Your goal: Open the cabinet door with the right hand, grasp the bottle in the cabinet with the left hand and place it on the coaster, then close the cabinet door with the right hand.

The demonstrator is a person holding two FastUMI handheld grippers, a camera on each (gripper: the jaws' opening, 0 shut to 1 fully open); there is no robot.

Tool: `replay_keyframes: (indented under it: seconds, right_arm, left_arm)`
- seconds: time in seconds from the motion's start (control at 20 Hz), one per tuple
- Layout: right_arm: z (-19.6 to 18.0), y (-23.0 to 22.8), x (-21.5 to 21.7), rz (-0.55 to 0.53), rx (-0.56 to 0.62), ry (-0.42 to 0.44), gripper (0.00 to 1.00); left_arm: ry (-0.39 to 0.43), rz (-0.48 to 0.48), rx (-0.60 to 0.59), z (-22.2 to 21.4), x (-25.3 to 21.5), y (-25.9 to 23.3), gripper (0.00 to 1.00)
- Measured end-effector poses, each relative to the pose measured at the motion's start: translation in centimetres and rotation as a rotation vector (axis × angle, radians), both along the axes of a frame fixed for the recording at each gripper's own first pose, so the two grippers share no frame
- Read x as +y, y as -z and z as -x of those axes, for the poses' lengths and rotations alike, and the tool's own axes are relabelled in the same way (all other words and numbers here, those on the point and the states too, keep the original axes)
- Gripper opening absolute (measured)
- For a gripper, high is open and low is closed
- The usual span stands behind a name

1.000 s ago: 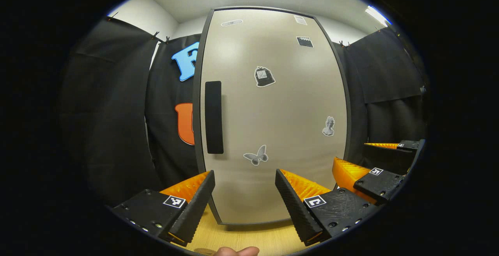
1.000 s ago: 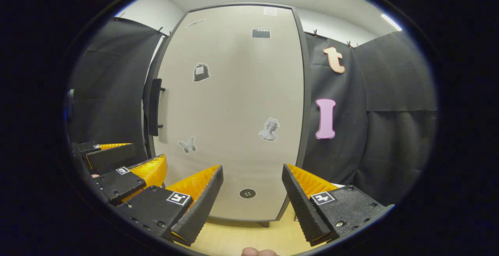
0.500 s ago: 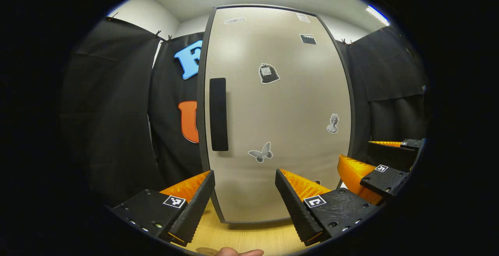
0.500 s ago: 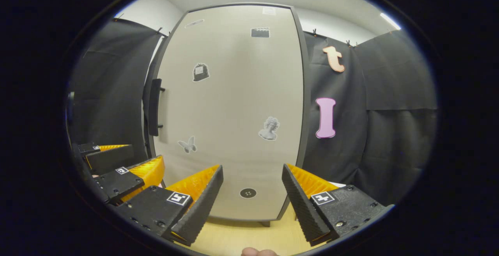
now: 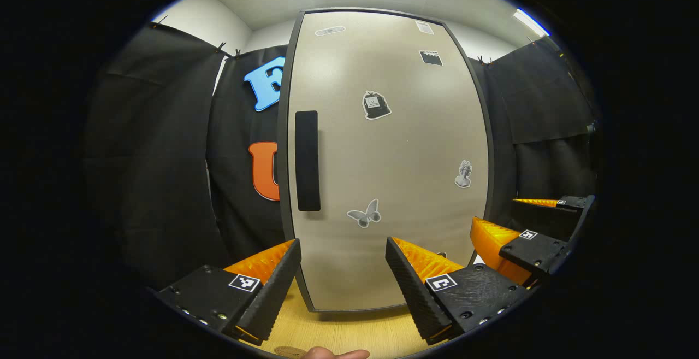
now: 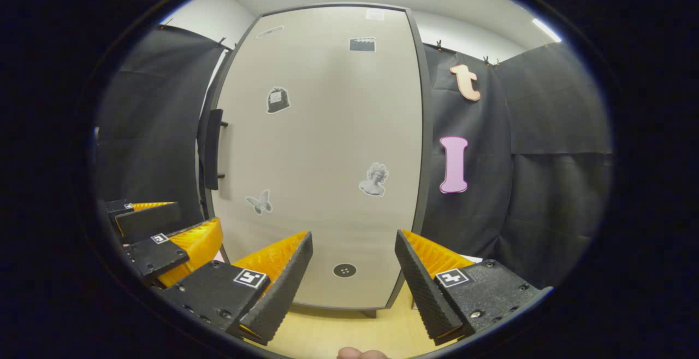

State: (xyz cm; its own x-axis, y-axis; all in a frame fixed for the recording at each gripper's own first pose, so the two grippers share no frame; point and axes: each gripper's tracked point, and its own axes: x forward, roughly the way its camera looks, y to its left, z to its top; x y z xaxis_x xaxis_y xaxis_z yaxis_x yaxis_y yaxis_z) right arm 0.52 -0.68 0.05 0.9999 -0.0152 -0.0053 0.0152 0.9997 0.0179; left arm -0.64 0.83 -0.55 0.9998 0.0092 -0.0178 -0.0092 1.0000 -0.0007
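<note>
Beige cabinet door (image 6: 322, 151) shut, bottle hidden behind it; right gripper (image 6: 352, 271) and left gripper (image 5: 341, 277) both spread, empty, near the door. Best approach: right gripper clamps the black handle (image 6: 212, 148) squarely, then pulls outward

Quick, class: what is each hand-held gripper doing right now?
Left hand-held gripper: open, holding nothing, facing the closed cabinet door.
Right hand-held gripper: open, holding nothing.
</note>
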Motion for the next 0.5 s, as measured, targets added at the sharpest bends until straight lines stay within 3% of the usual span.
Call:
replay_keyframes:
  seconds: [0.25,0.5]
  right_arm:
    - [-2.5,-1.8,0.9,-0.001,-0.027,-0.018,0.96]
    - [-5.2,-4.5,6.5,0.029,-0.076,-0.132,0.98]
  left_arm:
    - [-0.003,-0.01,-0.008,1.1,1.2,0.0,0.94]
    - [-0.056,-0.056,-0.003,3.0,4.4,0.5,0.94]
